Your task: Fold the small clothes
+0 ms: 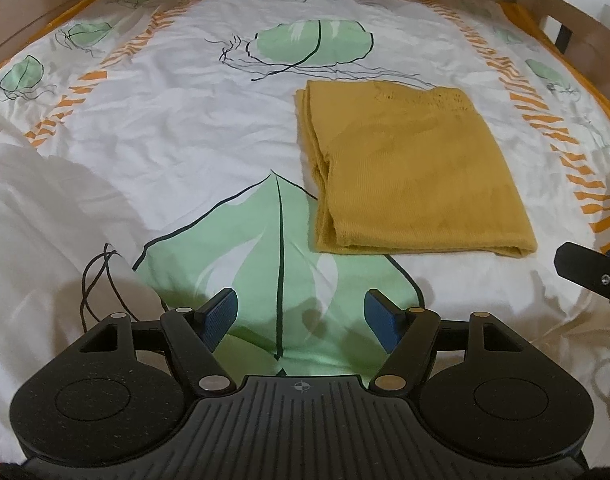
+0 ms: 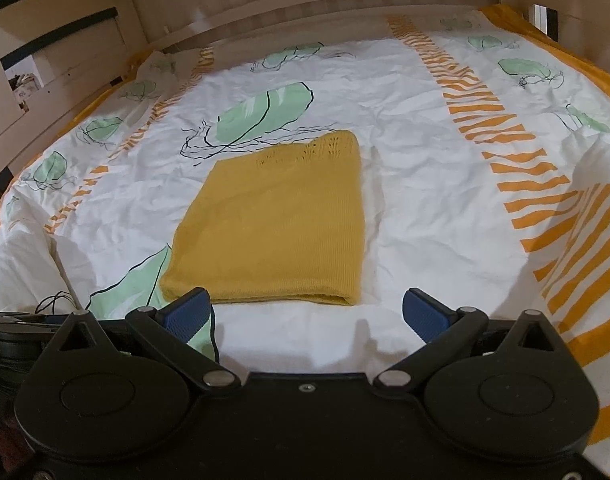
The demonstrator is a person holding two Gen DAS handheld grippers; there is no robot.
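Mustard knit garment (image 1: 413, 168) lies folded into a rectangle, flat on the leaf-print bedsheet (image 1: 185, 128), just past the big green leaf print (image 1: 265, 248). Left gripper (image 1: 301, 320) jaws spread, nothing between them, hovering over that leaf, short of the garment. Right gripper (image 2: 307, 314) jaws also spread and empty, just short of the garment's near folded edge, not touching it
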